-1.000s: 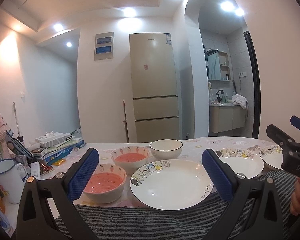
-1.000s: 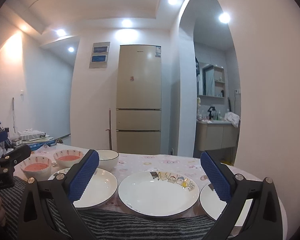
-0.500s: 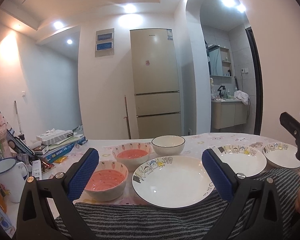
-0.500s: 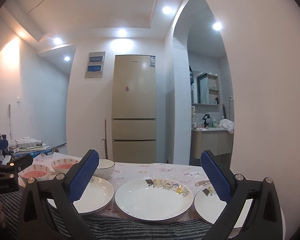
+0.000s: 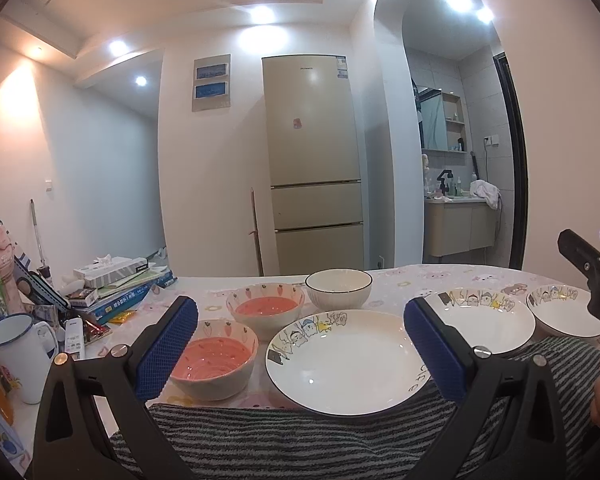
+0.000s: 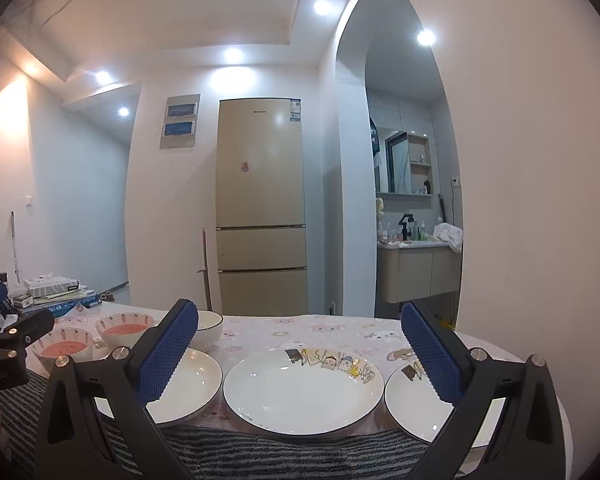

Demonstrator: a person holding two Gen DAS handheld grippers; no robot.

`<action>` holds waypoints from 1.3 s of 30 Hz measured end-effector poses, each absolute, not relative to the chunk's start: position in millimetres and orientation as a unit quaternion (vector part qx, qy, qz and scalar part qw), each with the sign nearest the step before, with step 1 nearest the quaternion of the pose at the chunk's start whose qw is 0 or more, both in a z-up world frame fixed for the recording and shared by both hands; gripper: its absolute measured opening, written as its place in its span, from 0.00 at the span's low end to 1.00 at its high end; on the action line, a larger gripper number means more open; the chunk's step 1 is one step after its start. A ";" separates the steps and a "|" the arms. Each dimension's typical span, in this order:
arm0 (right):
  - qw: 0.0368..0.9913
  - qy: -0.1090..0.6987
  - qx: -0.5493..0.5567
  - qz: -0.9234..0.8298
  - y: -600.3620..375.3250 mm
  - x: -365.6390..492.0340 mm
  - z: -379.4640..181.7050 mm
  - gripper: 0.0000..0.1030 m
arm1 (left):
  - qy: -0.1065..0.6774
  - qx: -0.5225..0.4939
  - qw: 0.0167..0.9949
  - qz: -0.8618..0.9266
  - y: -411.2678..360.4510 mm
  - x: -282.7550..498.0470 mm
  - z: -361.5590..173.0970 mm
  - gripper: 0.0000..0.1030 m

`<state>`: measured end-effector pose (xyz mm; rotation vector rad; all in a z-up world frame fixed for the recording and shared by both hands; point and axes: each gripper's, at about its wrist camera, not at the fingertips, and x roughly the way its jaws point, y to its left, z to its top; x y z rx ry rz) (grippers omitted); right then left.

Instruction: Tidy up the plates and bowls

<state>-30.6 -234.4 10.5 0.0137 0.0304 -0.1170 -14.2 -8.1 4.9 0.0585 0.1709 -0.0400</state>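
Three plates [image 6: 300, 392] lie beyond the wide-open right tool [image 6: 300, 356].

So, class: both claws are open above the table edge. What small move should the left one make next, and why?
Probably lower the left claw toward the near pink bowl. It holds nothing, and that bowl sits closest, apart from the matching pink bowl it could stack into.
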 end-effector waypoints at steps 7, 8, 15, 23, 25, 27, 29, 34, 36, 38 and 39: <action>0.997 0.037 0.005 -0.060 -234.5 -22.1 9.6 1.00 | 0.078 0.029 0.996 -0.015 -6.7 -16.0 5.2 1.00; 0.997 0.037 0.005 -0.060 -234.0 -21.9 10.6 1.00 | 0.076 0.029 0.997 -0.013 -6.9 -16.5 5.3 1.00; 0.997 0.040 -0.006 -0.063 -233.5 -18.1 10.3 1.00 | 0.055 -0.005 0.998 0.004 8.1 -22.3 8.0 1.00; 0.998 0.008 -0.017 -0.061 -224.0 -31.9 10.4 1.00 | 0.047 -0.006 0.998 -0.036 7.2 -25.2 8.1 1.00; 0.998 0.019 -0.018 -0.057 -224.1 -27.5 10.3 1.00 | 0.039 0.003 0.999 -0.028 3.8 -28.4 9.1 1.00; 0.998 0.028 -0.016 -0.051 -224.8 -23.2 9.9 1.00 | 0.033 0.021 0.999 -0.021 -3.7 -30.5 9.5 1.00; 0.998 0.036 -0.016 -0.048 -224.7 -20.1 8.9 1.00 | 0.030 0.039 0.999 -0.014 -11.5 -32.5 7.8 1.00; 0.998 0.048 -0.022 -0.041 -222.7 -15.1 7.5 1.00 | 0.050 0.032 0.998 -0.020 -10.5 -23.9 5.8 1.00; 0.998 0.053 -0.024 -0.037 -223.4 -13.4 6.2 1.00 | 0.062 0.020 0.998 -0.026 -5.7 -18.6 4.9 1.00; 0.997 0.056 -0.030 -0.036 -221.2 -11.9 5.7 1.00 | 0.069 0.009 0.997 -0.028 -1.7 -16.0 3.9 1.00; 0.997 0.055 -0.032 -0.034 -220.5 -12.6 5.3 1.00 | 0.069 0.005 0.997 -0.032 -0.4 -16.7 3.6 1.00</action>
